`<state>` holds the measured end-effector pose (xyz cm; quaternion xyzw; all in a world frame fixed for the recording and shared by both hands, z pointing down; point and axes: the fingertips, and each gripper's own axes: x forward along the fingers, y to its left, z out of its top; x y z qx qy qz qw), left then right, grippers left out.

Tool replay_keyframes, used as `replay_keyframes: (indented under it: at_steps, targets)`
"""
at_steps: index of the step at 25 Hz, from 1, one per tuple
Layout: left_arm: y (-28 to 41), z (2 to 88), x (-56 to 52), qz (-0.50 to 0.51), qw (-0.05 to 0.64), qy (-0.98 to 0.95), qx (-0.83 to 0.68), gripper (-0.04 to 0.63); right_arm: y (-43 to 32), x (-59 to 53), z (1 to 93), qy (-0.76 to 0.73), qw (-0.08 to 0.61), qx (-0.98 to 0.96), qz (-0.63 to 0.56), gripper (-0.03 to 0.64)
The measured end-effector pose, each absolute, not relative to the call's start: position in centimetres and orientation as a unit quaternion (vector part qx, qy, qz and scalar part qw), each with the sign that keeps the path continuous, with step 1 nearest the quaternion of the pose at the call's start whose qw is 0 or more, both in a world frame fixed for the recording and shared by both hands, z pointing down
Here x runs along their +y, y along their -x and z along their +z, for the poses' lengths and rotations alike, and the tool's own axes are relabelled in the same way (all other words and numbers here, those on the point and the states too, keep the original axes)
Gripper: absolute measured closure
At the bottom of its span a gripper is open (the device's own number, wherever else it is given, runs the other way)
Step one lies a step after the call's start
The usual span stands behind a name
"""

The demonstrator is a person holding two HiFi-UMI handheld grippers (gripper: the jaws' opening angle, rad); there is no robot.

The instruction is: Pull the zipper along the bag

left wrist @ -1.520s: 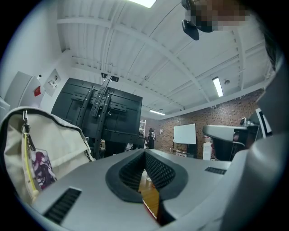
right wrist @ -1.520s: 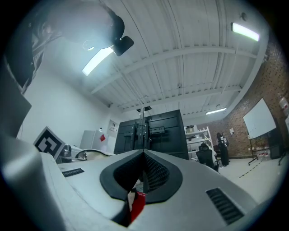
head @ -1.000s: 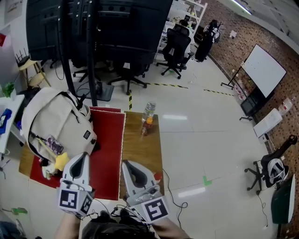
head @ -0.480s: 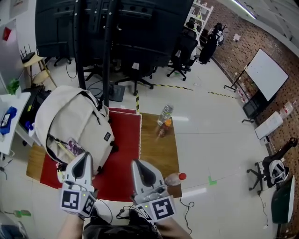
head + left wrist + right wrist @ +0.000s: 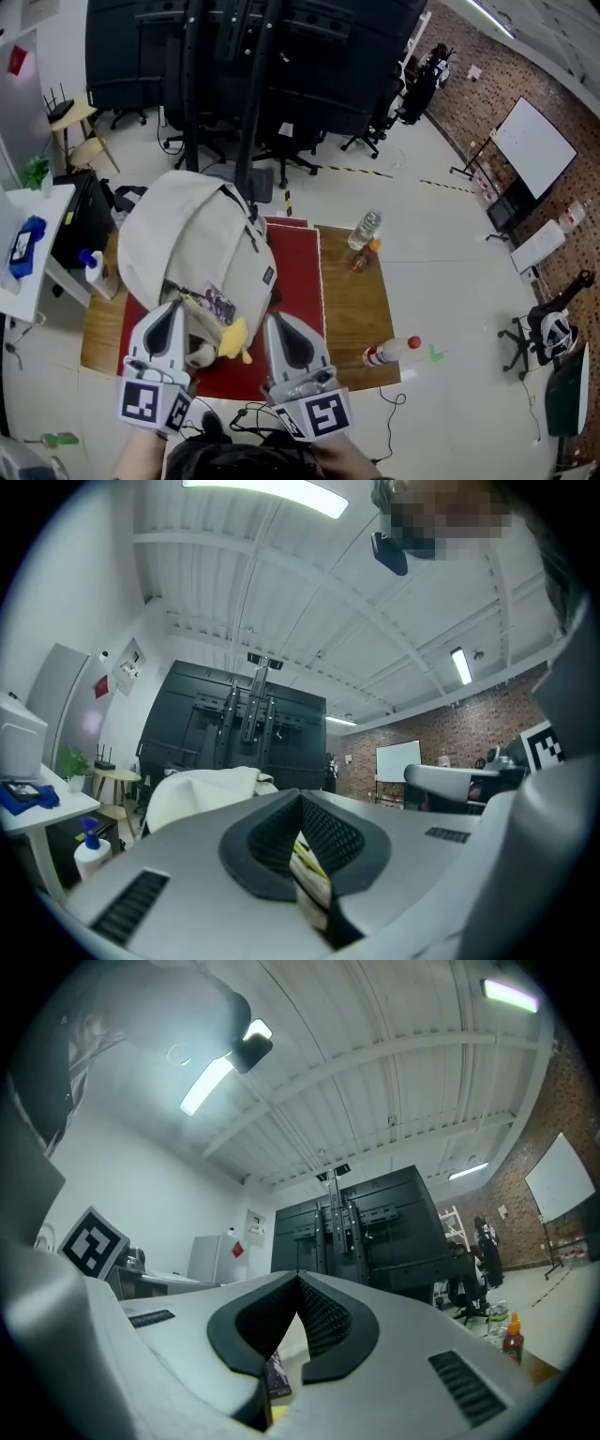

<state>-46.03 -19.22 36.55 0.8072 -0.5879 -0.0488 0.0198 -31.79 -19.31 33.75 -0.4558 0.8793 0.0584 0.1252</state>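
Observation:
A cream backpack (image 5: 192, 239) lies on a red mat (image 5: 298, 291) on the wooden table (image 5: 361, 309) in the head view. Its near end gapes, with a patterned pouch and a yellow toy (image 5: 234, 337) showing inside. My left gripper (image 5: 170, 313) is shut with nothing in it and hovers just in front of that opening. My right gripper (image 5: 281, 323) is also shut and empty, beside the toy over the mat. In the left gripper view the bag (image 5: 202, 794) rises beyond the closed jaws. I cannot make out the zipper pull.
Two bottles (image 5: 364, 239) stand at the table's far right, and another bottle (image 5: 392, 351) lies on its side near the right front corner. A large black frame on stands (image 5: 244, 56) is behind the table. A white side table (image 5: 28, 258) with a blue item is at the left.
The view has swung left and forward, so the bag and table now sit nearer the middle. Both grippers stay shut and have come closer to the bag's open end.

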Motion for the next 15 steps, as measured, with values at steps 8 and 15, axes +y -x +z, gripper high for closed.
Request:
replay_keyframes:
  at_steps: [8,15]
  targets:
    - [53.8,37.4,-19.3,-0.029,0.020,-0.809,-0.587,0.569,40.2,-18.8,34.5,0.447,0.112,0.885,0.058,0.609]
    - [56.2,38.0,-20.1,-0.024,0.020,-0.824,-0.565,0.569,45.7,-19.6,38.0,0.418,0.033,0.907,0.031,0.609]
